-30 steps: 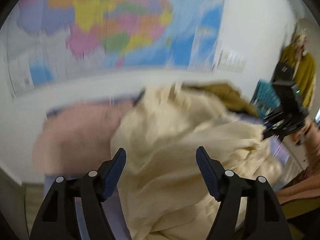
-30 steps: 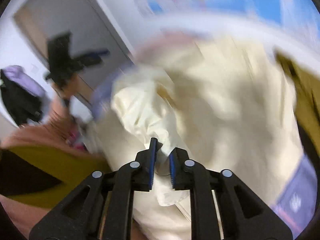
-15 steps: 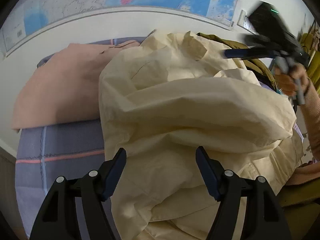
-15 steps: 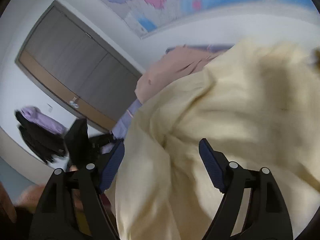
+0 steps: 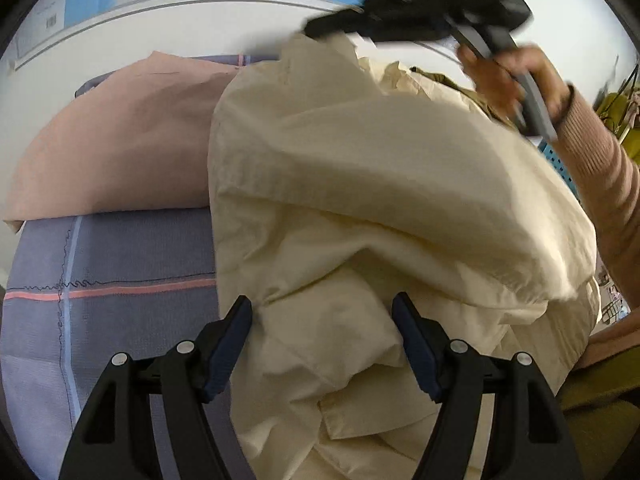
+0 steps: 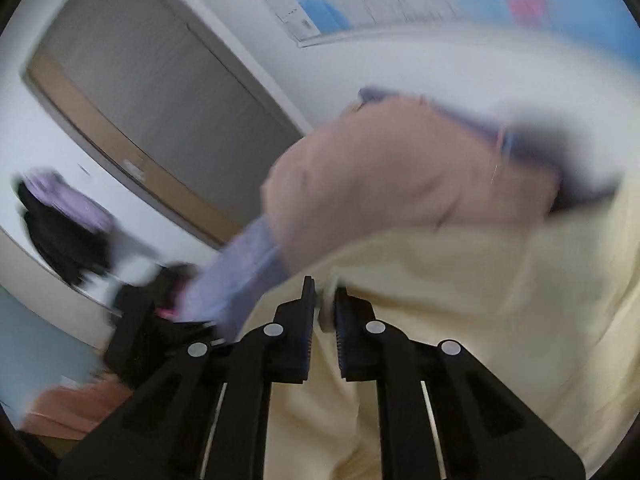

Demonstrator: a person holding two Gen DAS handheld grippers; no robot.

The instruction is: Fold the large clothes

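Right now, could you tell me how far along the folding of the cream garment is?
Early. Nothing looks folded yet: the cream garment lies bunched on the blue sheet. In hand: the right tongs are shut on a cloth edge, while the left tongs are open above the pile. Left: spreading it flat and every fold.
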